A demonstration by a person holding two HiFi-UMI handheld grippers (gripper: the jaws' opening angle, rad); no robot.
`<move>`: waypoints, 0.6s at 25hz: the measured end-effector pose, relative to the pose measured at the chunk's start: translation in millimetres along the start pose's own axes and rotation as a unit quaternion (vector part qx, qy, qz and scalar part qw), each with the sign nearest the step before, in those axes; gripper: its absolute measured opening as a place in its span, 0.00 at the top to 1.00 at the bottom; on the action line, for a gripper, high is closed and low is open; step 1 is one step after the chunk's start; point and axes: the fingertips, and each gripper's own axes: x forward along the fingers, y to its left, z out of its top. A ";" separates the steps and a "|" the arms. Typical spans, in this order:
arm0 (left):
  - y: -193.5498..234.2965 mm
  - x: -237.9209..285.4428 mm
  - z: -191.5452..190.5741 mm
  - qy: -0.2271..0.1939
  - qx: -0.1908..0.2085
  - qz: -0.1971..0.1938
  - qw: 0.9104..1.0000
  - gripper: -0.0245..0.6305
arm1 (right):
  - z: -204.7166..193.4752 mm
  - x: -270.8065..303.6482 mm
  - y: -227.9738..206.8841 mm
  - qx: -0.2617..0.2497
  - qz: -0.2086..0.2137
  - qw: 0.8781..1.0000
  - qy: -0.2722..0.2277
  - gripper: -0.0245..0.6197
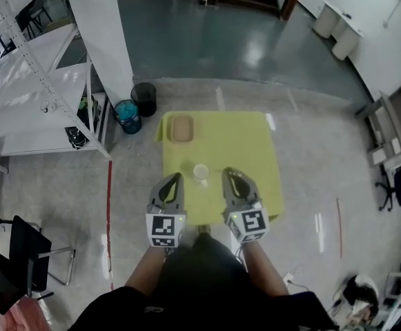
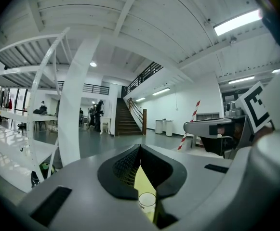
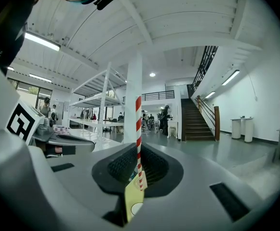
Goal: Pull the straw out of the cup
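A white cup stands on the yellow table near its front edge, between my two grippers. My left gripper is just left of the cup, jaws together and nothing between them; in the left gripper view the cup shows below the jaws. My right gripper is just right of the cup. In the right gripper view it is shut on a red-and-white striped straw, which stands upright with its lower end above the cup. The straw also shows in the left gripper view.
A tan tray lies at the table's back left. A blue bin and a black bin stand on the floor left of the table, beside a white shelf rack. A black chair is at lower left.
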 end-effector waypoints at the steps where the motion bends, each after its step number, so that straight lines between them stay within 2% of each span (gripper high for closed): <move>1: 1.8 1.6 2.3 -0.001 0.000 0.002 1.000 0.89 | 1.2 1.6 -0.2 0.001 0.002 1.000 0.000 0.91; 7: 9.7 12.6 14.9 -0.008 0.003 0.010 1.000 0.89 | 9.1 18.9 -1.5 -0.009 0.022 0.999 -0.026 0.91; 13: 0.7 19.2 22.6 -0.011 0.005 0.006 1.000 0.89 | 12.2 20.2 -4.5 -0.004 0.029 0.999 -0.026 0.91; 15: -1.0 22.3 25.3 -0.014 0.009 0.004 1.000 0.89 | 13.1 20.3 -5.3 -0.004 0.027 1.000 -0.011 0.91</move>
